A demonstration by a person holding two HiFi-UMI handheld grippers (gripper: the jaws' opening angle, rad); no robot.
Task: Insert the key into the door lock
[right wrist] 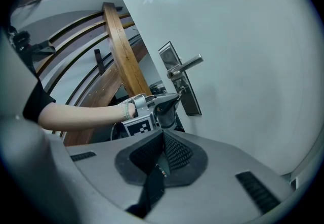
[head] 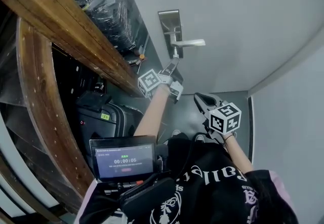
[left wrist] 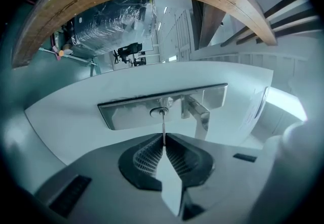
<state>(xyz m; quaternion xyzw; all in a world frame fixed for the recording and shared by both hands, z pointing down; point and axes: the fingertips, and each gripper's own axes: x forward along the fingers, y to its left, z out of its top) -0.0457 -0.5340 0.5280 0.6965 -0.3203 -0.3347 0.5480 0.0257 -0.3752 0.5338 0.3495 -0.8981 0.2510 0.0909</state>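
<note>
Key (left wrist: 163,126): thin metal blade pinched by left tool (left wrist: 163,142) between ribbed dark pads. Its tip meets the round keyhole (left wrist: 159,112) in a brushed steel plate (left wrist: 126,114). A lever (left wrist: 200,117) sits just beside it on the smooth white door (left wrist: 66,122). Right tool (right wrist: 162,136) pressed together, empty, off the door.

I count 2 grippers: left gripper (head: 173,64), right gripper (head: 198,97) | 1 key (left wrist: 163,129) | 1 lock plate (left wrist: 126,114) | 1 door handle (head: 191,43) | 1 door (head: 243,5)

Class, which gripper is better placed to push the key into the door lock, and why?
Left. The left gripper is shut on the key, whose tip meets the keyhole in the lock plate. The right gripper is shut, hangs back from the door and holds no key.
</note>
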